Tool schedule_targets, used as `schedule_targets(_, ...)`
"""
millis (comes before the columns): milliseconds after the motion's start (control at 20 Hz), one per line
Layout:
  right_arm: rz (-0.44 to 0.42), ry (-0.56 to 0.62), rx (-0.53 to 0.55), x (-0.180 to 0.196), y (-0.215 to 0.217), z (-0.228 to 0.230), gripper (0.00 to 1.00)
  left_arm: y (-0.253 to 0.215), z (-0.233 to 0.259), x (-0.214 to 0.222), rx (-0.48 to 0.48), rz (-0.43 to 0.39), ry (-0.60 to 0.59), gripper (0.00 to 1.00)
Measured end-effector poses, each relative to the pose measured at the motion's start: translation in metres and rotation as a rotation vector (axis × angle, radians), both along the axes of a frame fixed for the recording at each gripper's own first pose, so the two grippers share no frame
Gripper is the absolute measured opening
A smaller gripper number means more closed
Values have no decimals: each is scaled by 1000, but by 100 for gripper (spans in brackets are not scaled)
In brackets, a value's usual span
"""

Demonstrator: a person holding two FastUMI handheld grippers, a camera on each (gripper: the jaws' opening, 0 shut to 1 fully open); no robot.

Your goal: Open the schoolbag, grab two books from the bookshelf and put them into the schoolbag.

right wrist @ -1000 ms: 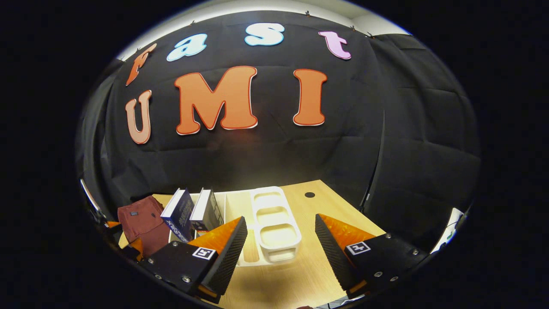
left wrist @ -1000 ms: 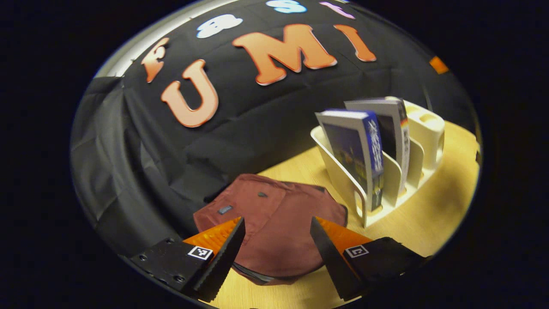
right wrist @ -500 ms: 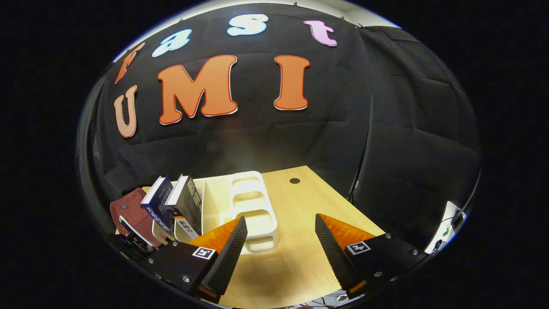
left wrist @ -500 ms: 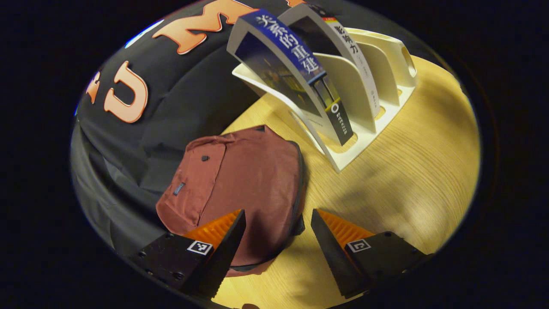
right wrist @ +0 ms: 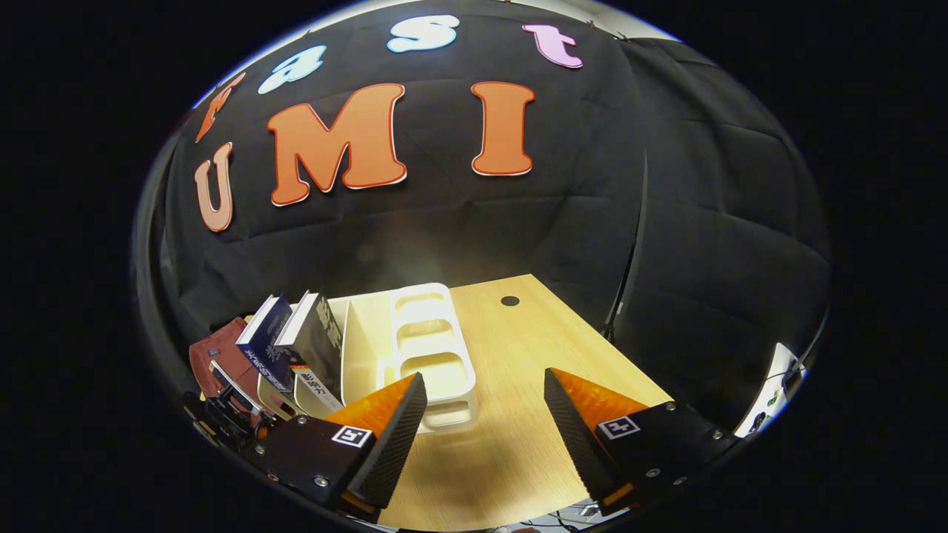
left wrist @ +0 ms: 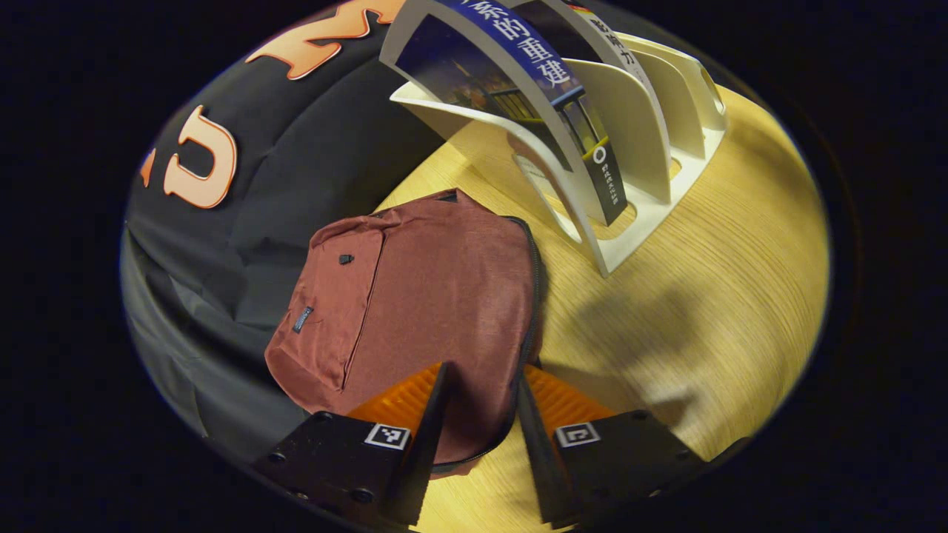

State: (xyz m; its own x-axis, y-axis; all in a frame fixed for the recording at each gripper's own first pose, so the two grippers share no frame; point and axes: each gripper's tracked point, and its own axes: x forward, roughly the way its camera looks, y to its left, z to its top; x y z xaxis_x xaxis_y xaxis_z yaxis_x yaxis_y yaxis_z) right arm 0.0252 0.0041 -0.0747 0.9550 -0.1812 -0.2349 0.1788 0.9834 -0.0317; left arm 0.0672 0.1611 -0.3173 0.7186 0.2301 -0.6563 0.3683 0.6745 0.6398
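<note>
A dark red schoolbag [left wrist: 415, 296] lies flat on the wooden table [left wrist: 703, 296], its zipper running along its right edge. My left gripper [left wrist: 481, 370] hovers over the bag's near right edge, open by a narrow gap, with the zipper line beside its right finger. A white bookshelf rack [left wrist: 652, 215] stands behind the bag and holds a blue book [left wrist: 533, 66] and a second book [left wrist: 607, 29] leaning in its slots. In the right gripper view, my right gripper [right wrist: 485, 385] is wide open above the table, holding nothing, with the rack [right wrist: 429, 348], both books and the bag [right wrist: 211, 355] to its left.
The rack's right-hand part [right wrist: 426, 333] has several cup-like compartments. A small round hole [right wrist: 509, 300] sits in the table [right wrist: 518, 348] near the back. Black cloth walls close the booth behind and at the sides. Bare wood lies to the right of the rack.
My left gripper tipped down, moved in over the bag's zipper edge and narrowed its jaws. The right gripper drifted slightly and stayed wide open.
</note>
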Motion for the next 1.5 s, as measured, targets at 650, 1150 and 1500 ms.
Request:
schedule_targets(650, 26, -6, 153, 5, 29, -6, 94, -15, 26, -22, -213, -43, 315, 1)
schedule_targets(1150, -33, -96, 179, 4, 53, 32, 95, 18, 123, 14, -225, -194, 309, 1)
schedule_targets(1500, -16, -94, 171, -3, 92, 46, 94, 76, 182, 92, -214, -163, 138, 0)
